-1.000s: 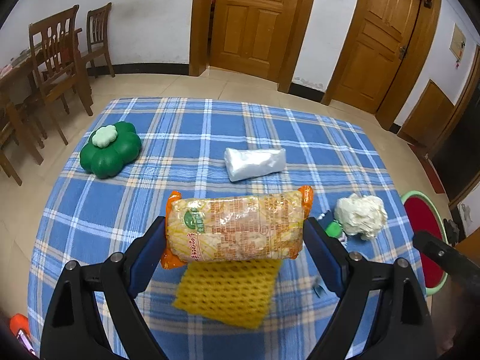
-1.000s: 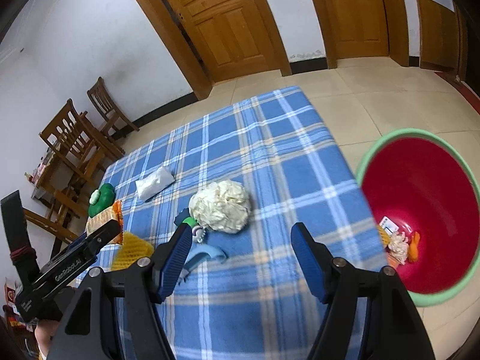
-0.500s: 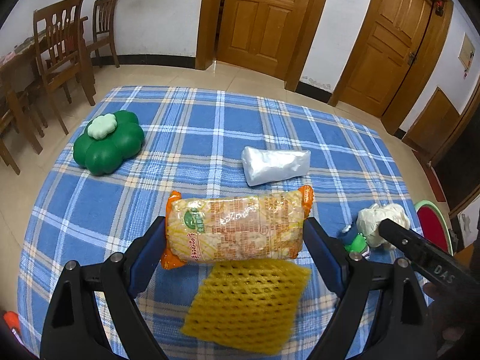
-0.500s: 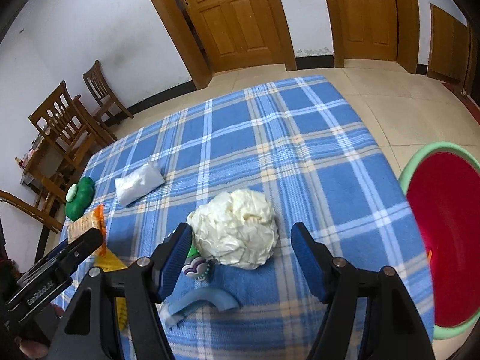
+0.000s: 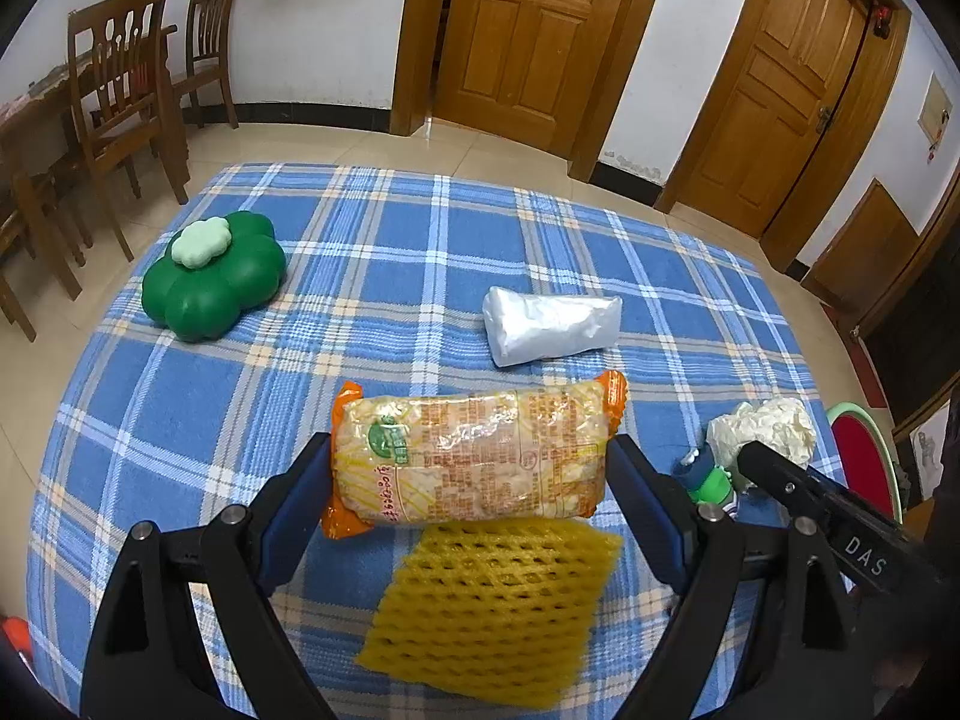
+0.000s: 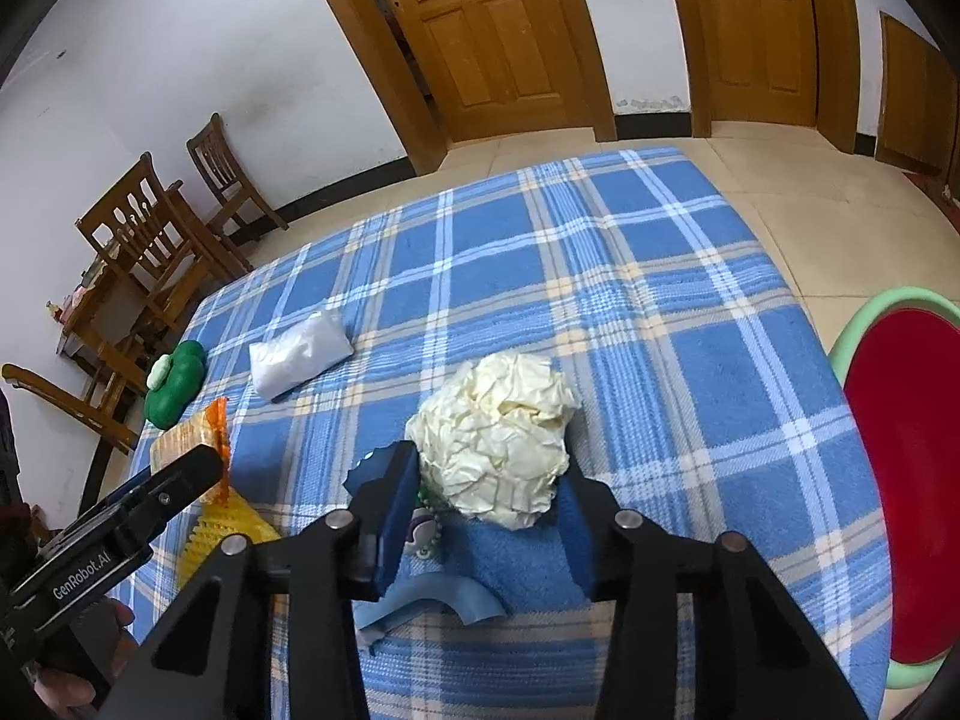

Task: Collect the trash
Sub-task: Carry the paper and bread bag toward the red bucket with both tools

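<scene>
Left gripper (image 5: 471, 468) grips snack packet (image 5: 474, 461); right gripper (image 6: 489, 477) brackets paper wad (image 6: 495, 435)

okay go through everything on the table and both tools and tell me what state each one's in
left tool: shut on snack packet
right tool: closing around paper ball, contact unclear
foam net: lying flat
white bag: lying on cloth
green container: lidded
red bin: open

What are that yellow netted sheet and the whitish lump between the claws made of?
The yellow netted sheet looks like soft foam mesh, matte, with open diamond holes. The whitish lump seems to be crumpled paper or thin wrap, going by its sharp creases and dull cream surface; which of the two is unclear.
</scene>
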`<action>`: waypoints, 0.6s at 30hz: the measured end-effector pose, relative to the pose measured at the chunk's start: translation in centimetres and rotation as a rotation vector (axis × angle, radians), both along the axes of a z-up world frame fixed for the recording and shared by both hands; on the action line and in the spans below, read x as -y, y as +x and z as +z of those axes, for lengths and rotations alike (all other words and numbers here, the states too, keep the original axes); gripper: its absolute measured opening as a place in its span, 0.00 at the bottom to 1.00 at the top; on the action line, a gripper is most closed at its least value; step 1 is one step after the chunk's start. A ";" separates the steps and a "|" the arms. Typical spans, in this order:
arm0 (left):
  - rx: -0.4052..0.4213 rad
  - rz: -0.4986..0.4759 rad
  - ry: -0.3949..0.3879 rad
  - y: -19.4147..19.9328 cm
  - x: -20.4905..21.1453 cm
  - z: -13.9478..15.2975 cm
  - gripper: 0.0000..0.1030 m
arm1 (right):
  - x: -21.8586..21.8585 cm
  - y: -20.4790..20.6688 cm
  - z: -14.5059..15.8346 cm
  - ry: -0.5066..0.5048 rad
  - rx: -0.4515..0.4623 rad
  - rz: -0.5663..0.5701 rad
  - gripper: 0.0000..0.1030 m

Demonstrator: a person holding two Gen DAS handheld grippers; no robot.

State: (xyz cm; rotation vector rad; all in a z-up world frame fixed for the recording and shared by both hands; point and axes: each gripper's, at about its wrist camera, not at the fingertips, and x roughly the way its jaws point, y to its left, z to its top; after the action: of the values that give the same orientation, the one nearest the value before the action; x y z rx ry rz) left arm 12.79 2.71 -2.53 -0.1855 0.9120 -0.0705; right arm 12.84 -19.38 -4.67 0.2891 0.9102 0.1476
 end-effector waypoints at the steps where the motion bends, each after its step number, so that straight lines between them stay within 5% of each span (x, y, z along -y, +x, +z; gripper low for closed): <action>1: 0.001 0.000 0.000 -0.1 0.0 0.1 0.86 | 0.1 -0.2 0.1 0.002 0.004 -0.002 0.44; 18: 0.050 -0.050 0.001 -2.2 2.1 3.1 0.86 | 3.1 -5.0 3.9 0.033 0.077 -0.060 0.44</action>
State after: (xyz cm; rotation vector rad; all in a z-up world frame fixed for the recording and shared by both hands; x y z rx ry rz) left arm 10.56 0.64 0.54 -0.1592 0.8665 -0.1206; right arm 7.83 -22.51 -0.79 0.3385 0.8224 0.1173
